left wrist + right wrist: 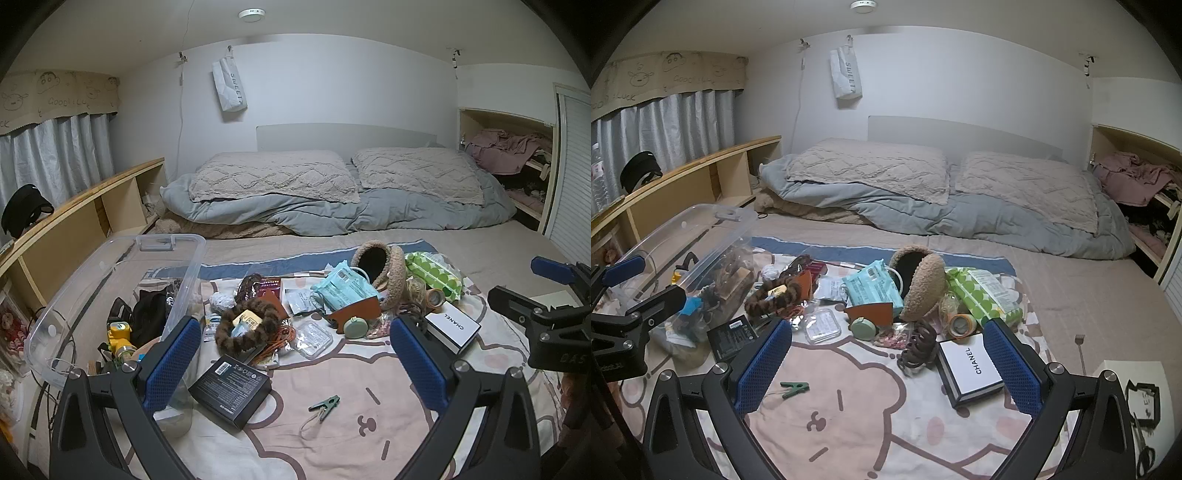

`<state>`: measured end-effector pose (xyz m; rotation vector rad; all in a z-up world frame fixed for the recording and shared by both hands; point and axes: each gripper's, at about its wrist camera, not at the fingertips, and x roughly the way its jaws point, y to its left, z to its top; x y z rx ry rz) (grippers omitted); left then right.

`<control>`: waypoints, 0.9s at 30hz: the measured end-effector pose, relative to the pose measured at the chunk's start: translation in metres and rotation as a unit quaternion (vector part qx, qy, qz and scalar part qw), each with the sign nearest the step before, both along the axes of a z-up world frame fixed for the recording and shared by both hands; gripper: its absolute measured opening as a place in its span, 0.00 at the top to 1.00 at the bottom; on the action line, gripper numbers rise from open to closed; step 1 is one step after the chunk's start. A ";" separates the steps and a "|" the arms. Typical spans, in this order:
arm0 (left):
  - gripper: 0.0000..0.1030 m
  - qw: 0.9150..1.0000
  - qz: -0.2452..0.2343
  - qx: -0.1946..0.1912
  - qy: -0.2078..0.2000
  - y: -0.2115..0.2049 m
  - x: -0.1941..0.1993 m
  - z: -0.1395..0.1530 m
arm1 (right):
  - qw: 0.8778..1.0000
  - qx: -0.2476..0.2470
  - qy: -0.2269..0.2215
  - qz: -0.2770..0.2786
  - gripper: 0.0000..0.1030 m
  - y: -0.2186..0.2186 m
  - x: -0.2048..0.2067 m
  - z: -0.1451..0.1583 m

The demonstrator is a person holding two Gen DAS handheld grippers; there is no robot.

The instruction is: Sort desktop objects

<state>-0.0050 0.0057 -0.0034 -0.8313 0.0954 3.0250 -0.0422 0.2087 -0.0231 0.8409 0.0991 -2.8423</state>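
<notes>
Both the left gripper [295,362] and right gripper [888,363] are held wide open and empty above the cartoon blanket [849,417]. Some items are already seen inside the clear bin [110,280] at left of the frame, while most clutter, including the white box [971,369] and green clip [325,403], remains unsorted at centre.

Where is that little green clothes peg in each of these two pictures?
Left wrist view: the green peg lies low and centre on the cartoon blanket, between the left tongs' blue fingers.
Right wrist view: the peg lies lower left, just inside the left-hand finger.
Shared landmark: the white CHANEL box.
</notes>
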 end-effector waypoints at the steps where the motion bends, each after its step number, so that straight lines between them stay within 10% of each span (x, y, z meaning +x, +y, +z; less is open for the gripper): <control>1: 0.00 1.000 0.000 0.000 0.000 0.000 0.000 0.000 | 1.000 0.000 0.000 0.000 0.00 0.000 0.001 0.000; 27: 0.00 1.000 0.002 0.000 0.009 -0.033 -0.003 0.006 | 1.000 0.010 0.001 0.001 0.00 0.006 -0.008 -0.007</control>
